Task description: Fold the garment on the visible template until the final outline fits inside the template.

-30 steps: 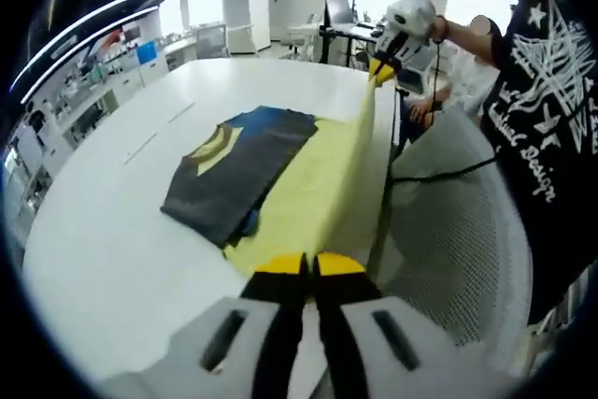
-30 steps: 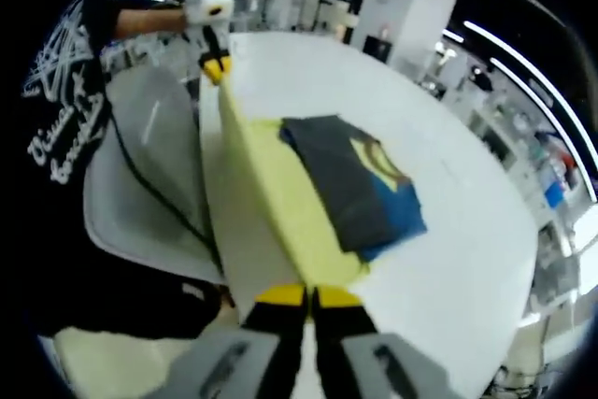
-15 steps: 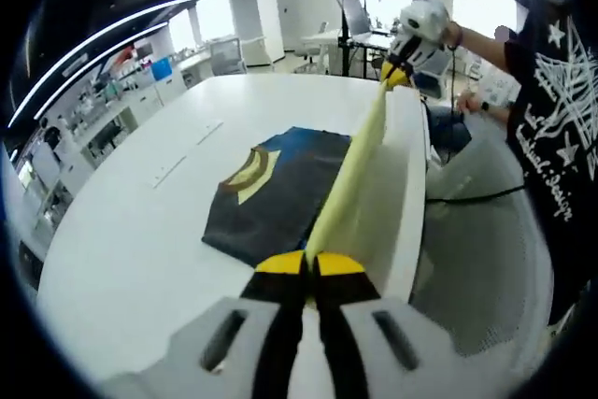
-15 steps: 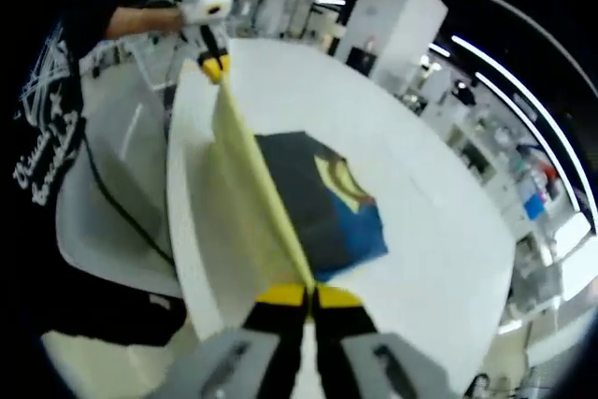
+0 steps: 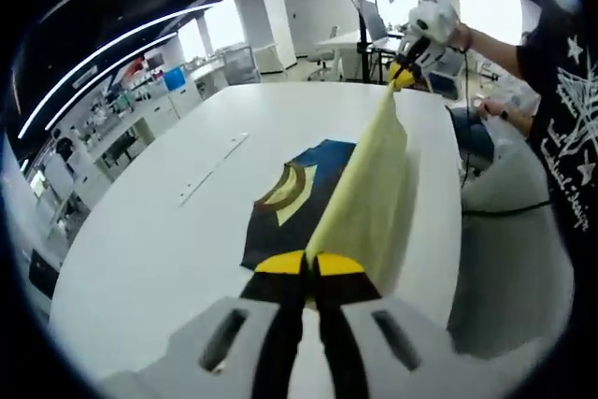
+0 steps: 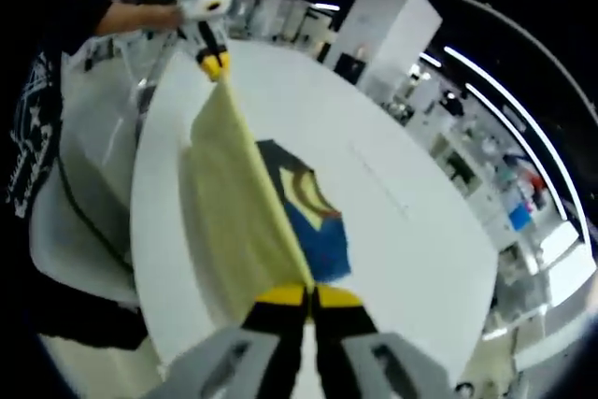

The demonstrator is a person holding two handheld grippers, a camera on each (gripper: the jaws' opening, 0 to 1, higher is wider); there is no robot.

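Observation:
A folded dark garment [image 5: 280,203] with a blue panel and a yellow collar lies on the white table [image 5: 149,240]. A pale yellow sheet [image 5: 369,193] is held up taut along one edge and hangs beside the garment, hiding its near side. My left gripper [image 5: 310,263] is shut on one end of that edge. My right gripper [image 5: 404,74] pinches the other end, high at the far right. In the right gripper view the right gripper [image 6: 308,294] is shut on the sheet [image 6: 234,193], the left gripper [image 6: 215,67] holds the far end, and the garment [image 6: 313,221] peeks out to its right.
A grey mesh chair [image 5: 509,268] stands against the table's edge beside a person in a black printed T-shirt [image 5: 570,81]. Two thin strips [image 5: 213,167] lie on the table past the garment. Desks and shelves fill the room behind. Bare table [image 6: 402,221] spreads beyond the garment.
Both grippers have raised the sheet's edge and carried it over the table toward the garment. The sheet now hangs steeper and covers more of the garment.

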